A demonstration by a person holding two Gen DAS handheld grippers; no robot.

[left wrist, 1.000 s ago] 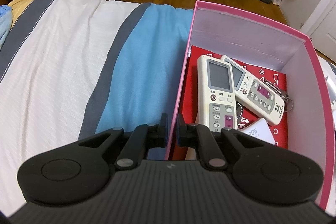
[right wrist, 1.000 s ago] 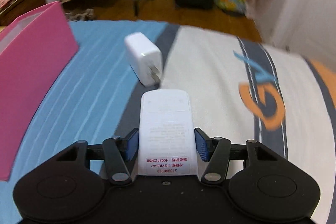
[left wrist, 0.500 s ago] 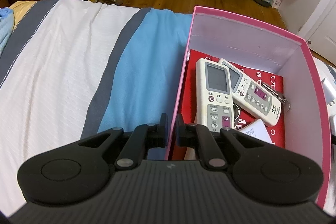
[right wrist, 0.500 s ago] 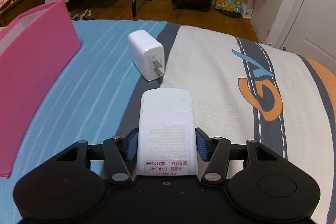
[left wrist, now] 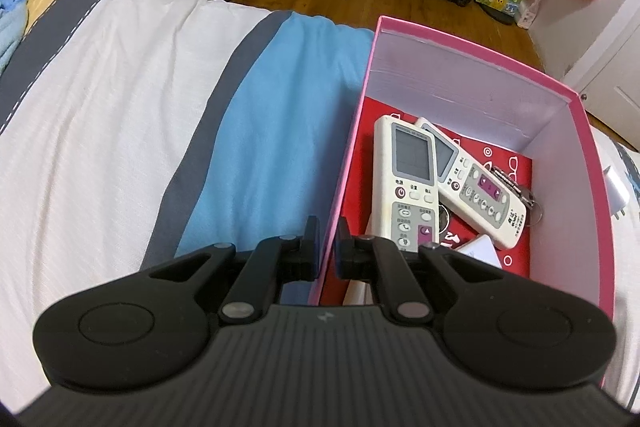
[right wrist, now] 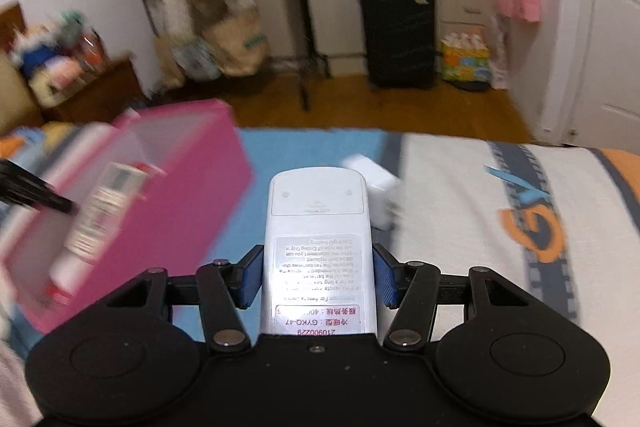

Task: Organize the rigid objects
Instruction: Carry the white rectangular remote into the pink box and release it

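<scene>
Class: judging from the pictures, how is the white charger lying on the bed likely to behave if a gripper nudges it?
The white charger is a smooth, boxy block, so it would probably slide or tip rather than roll. It looks rigid and likely keeps its shape. The soft striped bedspread may make it rock.

Pink box, red patterned base; white remotes; blue-grey-white striped bedspread

Right view: box and charger motion-blurred; charger partly hidden behind held remote. Left view: charger mostly hidden by box wall; keys partly under a remote; card partly hidden.
</scene>
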